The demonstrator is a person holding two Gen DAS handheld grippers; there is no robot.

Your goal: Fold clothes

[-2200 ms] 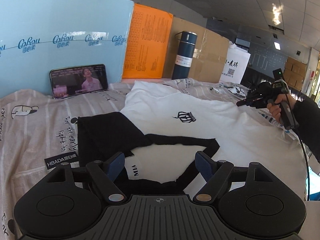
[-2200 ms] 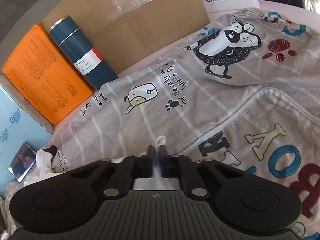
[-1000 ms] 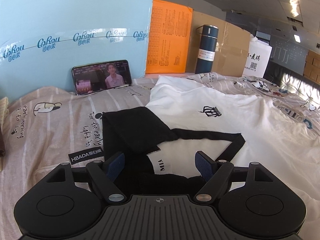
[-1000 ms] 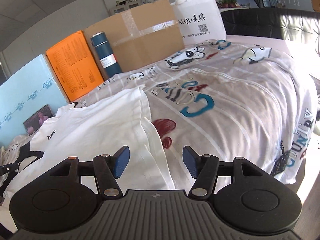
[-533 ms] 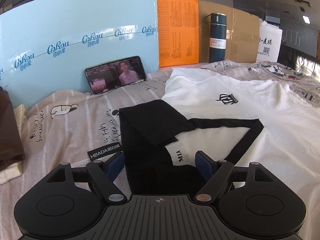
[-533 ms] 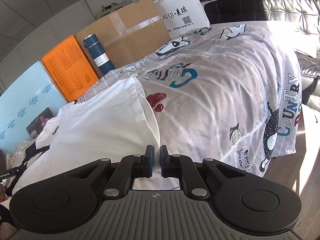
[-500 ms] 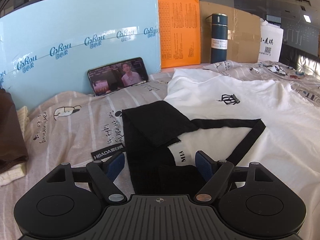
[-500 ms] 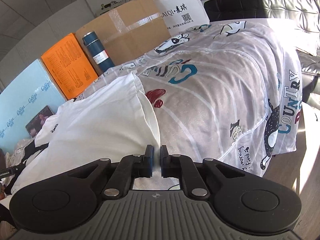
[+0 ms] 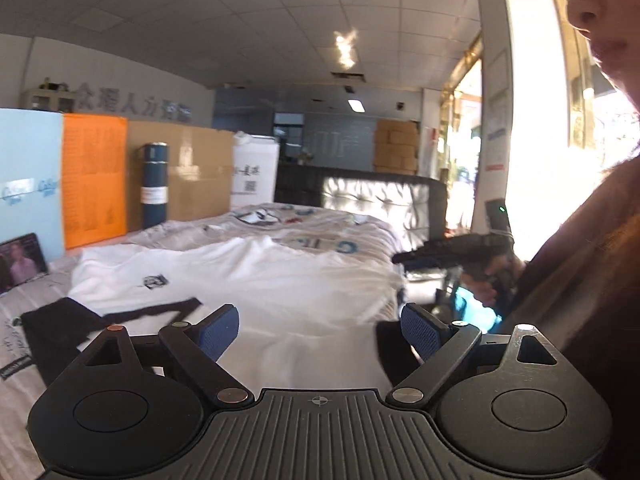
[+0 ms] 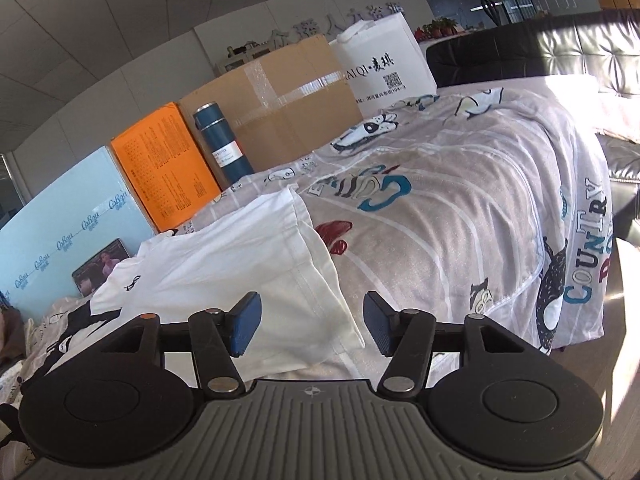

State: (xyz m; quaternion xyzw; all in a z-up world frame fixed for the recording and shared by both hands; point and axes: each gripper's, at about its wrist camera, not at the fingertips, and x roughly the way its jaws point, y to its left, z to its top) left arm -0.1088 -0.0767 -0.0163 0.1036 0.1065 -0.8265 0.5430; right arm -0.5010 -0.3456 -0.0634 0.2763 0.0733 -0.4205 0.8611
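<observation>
The shirt (image 10: 224, 264) lies spread on the bed (image 10: 460, 208), its hem corner between the right gripper's (image 10: 312, 326) opening jaws, untouched. The left gripper (image 9: 320, 330), also opening, hovers empty above it. Beyond stands a bottle (image 10: 222, 142).

"CoRou" is printed repeatedly in a row along the light-blue board (image 10: 64, 240), and "AI QI", two Chinese characters and a QR code with a small line ending "104-3" are carried by the white bag (image 10: 384, 68). On the bedsheet (image 10: 460, 208), "COUNTRY" is read down the hanging side in blue, white and dark letters, with large blue letters near the shirt too distorted to be made out. Chinese characters are mounted on the back wall (image 10: 336, 26) but are only partly legible, and the fine print on the orange box (image 10: 168, 168) and the bottle (image 10: 224, 140) label is too small to be read.
</observation>
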